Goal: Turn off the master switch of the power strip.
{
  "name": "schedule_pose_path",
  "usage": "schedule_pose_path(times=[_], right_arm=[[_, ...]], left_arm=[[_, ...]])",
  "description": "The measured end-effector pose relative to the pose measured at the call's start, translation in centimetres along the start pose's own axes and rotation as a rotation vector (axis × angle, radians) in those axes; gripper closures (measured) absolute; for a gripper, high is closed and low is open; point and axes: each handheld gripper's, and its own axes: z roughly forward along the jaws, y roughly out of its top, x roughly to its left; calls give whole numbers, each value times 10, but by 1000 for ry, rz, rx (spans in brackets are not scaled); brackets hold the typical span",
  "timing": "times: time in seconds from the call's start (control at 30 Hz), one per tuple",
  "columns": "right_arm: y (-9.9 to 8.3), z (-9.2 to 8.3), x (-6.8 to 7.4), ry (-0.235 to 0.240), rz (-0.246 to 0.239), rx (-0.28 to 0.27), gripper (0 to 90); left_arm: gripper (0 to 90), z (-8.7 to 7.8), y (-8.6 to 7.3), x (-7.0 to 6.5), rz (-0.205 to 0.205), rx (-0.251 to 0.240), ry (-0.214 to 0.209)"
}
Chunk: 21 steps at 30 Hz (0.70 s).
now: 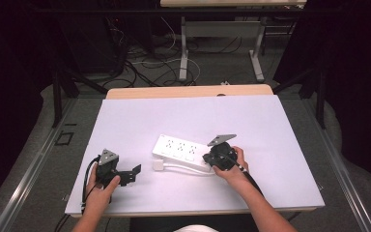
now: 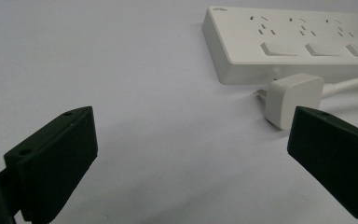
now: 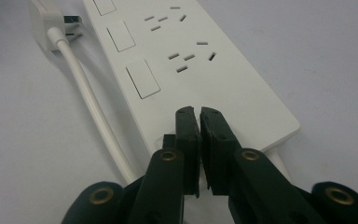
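Observation:
A white power strip [image 1: 180, 149] with three switches and three socket sets lies mid-table. Its white plug [image 1: 158, 165] rests loose beside the strip's left end, and the cable [image 1: 188, 168] runs along the strip's near side. My left gripper [image 1: 133, 176] is held low over the table, left of the plug, jaws wide open and empty. In the left gripper view, the plug [image 2: 291, 98] lies just beyond the right jaw, with the strip [image 2: 298, 42] behind it. My right gripper [image 3: 199, 114] is shut with nothing between the jaws, its tips over the strip's [image 3: 191, 70] right end.
The white table top [image 1: 251, 125] has bare room on all sides of the strip. A wooden edge [image 1: 188, 91] borders its far side. Beyond it stand a desk frame [image 1: 183, 48] and loose floor cables [image 1: 145, 67].

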Motion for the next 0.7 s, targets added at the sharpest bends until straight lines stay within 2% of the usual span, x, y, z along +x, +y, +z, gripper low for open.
schedule_pose_path(times=[0.17,0.2,0.23,0.27,0.43,0.57,0.63,0.7], right_arm=[[1,-1,1,5,-1,1,833],[2,-2,-1,10,-32,2,822],[2,-2,-1,10,-32,2,822],[2,-4,0,7,-15,9,815],[3,-4,0,4,-5,-7,787],[4,-7,0,7,-5,1,734],[3,-7,-1,3,4,-25,690],[4,-8,-2,6,3,-11,666]], left_arm=[[15,0,0,0,0,5,0],[15,0,0,0,1,7,-1],[15,0,0,0,1,7,0],[15,0,0,0,-1,4,-1],[15,0,0,0,0,-1,1],[15,0,0,0,0,1,1],[15,0,0,1,3,0,1],[15,-1,0,1,0,6,0]])
